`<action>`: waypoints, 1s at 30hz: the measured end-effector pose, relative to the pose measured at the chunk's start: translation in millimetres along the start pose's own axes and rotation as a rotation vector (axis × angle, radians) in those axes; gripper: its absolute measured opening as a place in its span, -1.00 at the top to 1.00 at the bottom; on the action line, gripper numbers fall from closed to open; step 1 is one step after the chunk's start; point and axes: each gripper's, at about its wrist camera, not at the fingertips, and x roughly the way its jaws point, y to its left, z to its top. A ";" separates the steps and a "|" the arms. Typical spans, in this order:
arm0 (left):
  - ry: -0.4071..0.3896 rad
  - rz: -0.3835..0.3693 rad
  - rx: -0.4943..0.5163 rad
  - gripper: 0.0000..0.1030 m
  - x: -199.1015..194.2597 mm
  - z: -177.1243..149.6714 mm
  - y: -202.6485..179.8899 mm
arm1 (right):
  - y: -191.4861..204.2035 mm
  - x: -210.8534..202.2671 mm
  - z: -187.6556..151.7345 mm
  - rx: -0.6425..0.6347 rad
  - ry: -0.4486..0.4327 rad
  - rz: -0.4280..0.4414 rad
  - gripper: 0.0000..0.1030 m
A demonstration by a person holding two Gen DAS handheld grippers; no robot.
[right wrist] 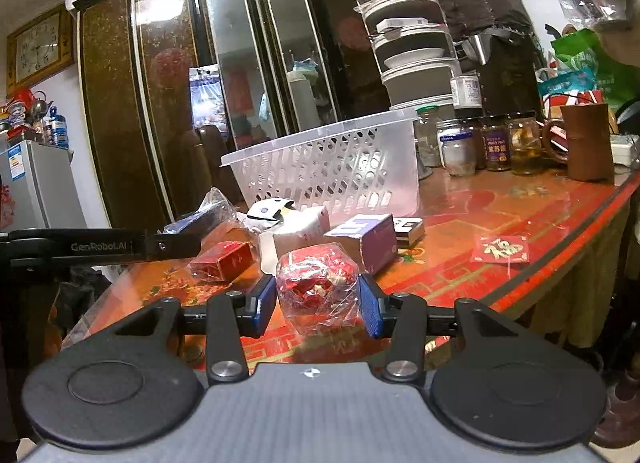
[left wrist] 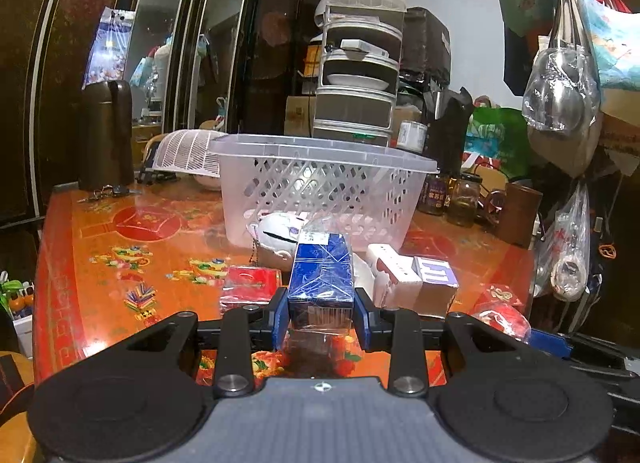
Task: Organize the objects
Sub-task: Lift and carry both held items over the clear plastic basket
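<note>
cluttered red table, white basket behind loose packets.
left gripper clamps a blue box; right gripper clamps a red wrapped ball.

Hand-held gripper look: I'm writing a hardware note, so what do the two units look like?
Each hand-held gripper, left and right, has blue ribbed pads on black fingers, black linkage arms with silver pivot bolts, two round black discs and a grey ribbed body. White GenRobot.AI lettering marks the left one's side.
</note>
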 end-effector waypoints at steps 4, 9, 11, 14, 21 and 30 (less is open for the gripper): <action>-0.011 0.009 0.016 0.28 -1.6 -0.8 -3.3 | -5.5 1.0 4.7 0.014 -0.009 0.001 0.07; -0.002 0.014 0.013 0.28 1.2 -0.3 -2.9 | -9.4 5.7 12.0 0.028 -0.005 0.015 0.07; -0.003 0.011 0.009 0.28 0.5 -0.8 -1.8 | -9.9 6.9 15.8 0.024 -0.012 0.015 0.07; 0.002 -0.001 0.001 0.28 0.4 -0.9 0.0 | -12.5 9.9 22.1 0.038 -0.012 0.023 0.07; 0.010 -0.008 0.027 0.28 -15.4 19.2 -7.4 | -16.1 10.6 35.1 0.020 0.013 0.028 0.07; -0.013 -0.043 0.012 0.28 -14.7 83.9 7.3 | -15.5 23.4 95.8 -0.027 -0.021 0.048 0.07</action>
